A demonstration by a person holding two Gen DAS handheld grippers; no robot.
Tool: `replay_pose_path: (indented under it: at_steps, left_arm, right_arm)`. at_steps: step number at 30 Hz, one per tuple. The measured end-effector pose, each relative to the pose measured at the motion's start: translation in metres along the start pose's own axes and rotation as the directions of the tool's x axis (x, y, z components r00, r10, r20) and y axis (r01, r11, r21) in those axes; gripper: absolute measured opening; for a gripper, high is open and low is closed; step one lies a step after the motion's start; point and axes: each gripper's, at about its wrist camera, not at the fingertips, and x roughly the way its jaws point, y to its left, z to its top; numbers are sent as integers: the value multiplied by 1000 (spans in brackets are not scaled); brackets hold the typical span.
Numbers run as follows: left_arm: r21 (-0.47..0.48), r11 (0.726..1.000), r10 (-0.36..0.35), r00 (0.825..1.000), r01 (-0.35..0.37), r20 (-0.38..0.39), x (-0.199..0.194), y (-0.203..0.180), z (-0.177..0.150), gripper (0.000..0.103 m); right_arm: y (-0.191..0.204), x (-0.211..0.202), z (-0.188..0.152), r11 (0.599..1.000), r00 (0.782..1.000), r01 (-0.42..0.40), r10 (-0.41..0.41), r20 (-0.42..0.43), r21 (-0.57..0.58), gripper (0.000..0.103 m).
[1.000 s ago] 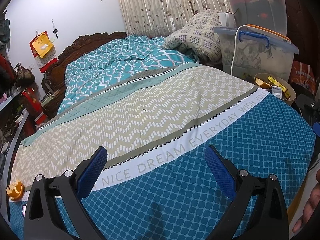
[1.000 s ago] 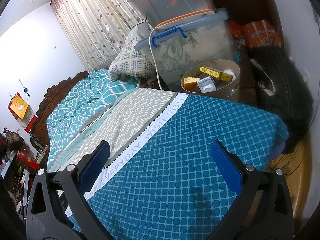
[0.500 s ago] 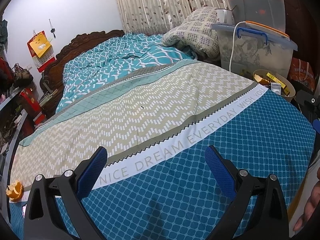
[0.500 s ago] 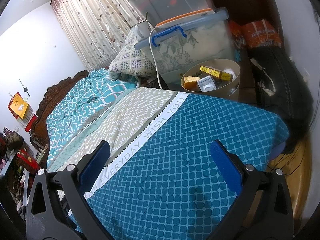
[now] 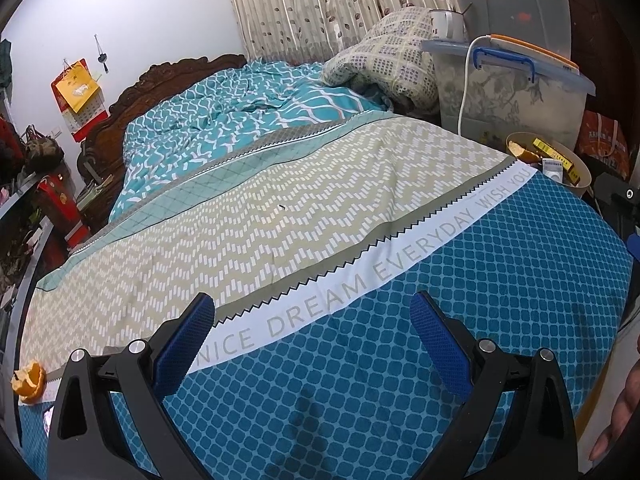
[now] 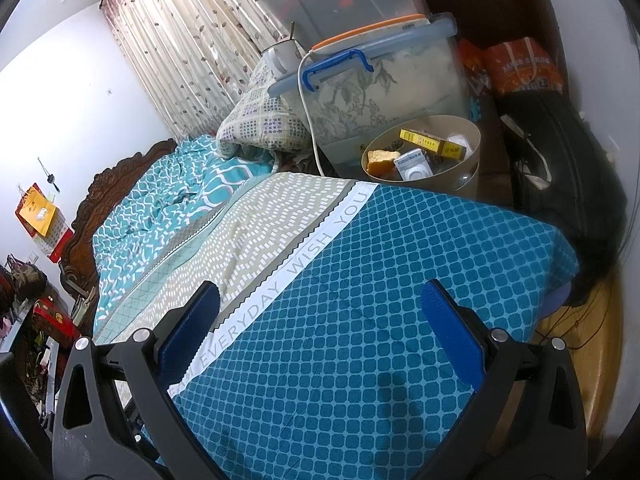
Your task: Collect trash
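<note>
Only left view, orange peel (image 5: 28,376), bedspread (image 5: 360,380) edge.

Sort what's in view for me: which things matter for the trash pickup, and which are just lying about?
For the job:
- orange peel at the bed's near left edge
- trash bin beside the bed, already holding a yellow box and scraps
- left gripper and right gripper, jaws open, empty

Lying about:
- folded quilt
- storage boxes
- red-and-yellow wall calendar
</note>
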Motion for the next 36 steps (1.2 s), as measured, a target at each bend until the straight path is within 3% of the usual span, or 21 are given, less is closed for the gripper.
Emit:
replay_pose_path:
  at_steps: [36]
  left_arm:
    - [0,1000,-2,1000,2,-29,11,4,-9,94]
  right_arm:
    - [6,7,5,1000,1000,-5,4,-24,-13,99]
